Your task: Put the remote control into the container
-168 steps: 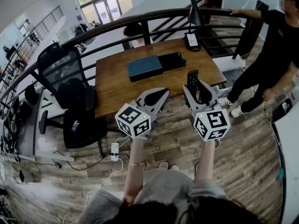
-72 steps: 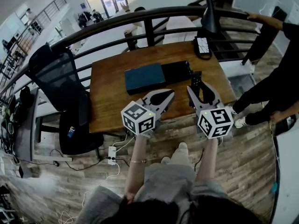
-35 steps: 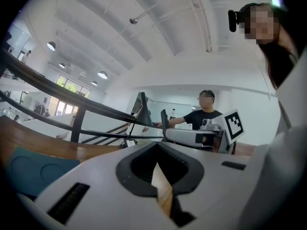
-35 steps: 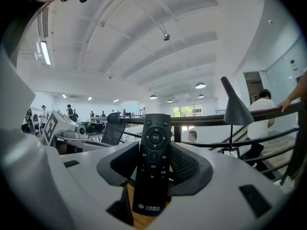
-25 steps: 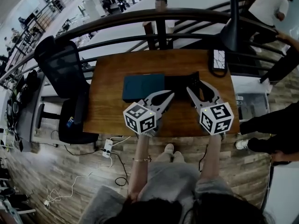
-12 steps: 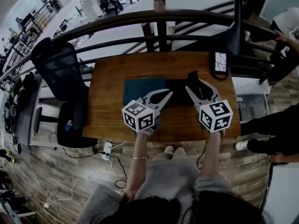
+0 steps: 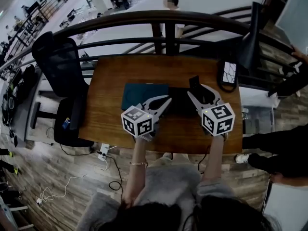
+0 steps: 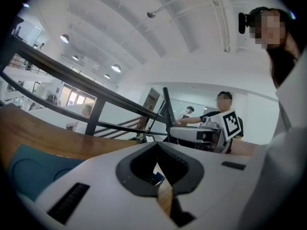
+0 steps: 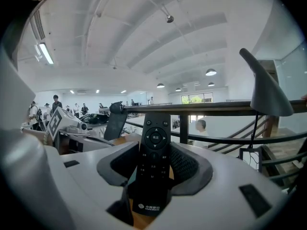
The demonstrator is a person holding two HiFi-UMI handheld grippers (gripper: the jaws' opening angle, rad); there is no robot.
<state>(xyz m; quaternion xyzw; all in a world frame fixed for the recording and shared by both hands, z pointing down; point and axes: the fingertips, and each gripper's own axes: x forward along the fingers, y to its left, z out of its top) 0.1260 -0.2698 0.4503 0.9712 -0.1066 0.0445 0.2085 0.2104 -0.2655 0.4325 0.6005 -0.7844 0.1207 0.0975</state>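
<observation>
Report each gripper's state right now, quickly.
Left gripper: shut, holding nothing.
Right gripper: shut on the remote control.

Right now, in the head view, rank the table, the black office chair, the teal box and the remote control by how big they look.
1. table
2. black office chair, though it sits lower and farther away
3. teal box
4. remote control, only its top end showing

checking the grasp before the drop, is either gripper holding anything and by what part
The right gripper clamps the remote control by its lower half; left gripper shut, empty.
</observation>
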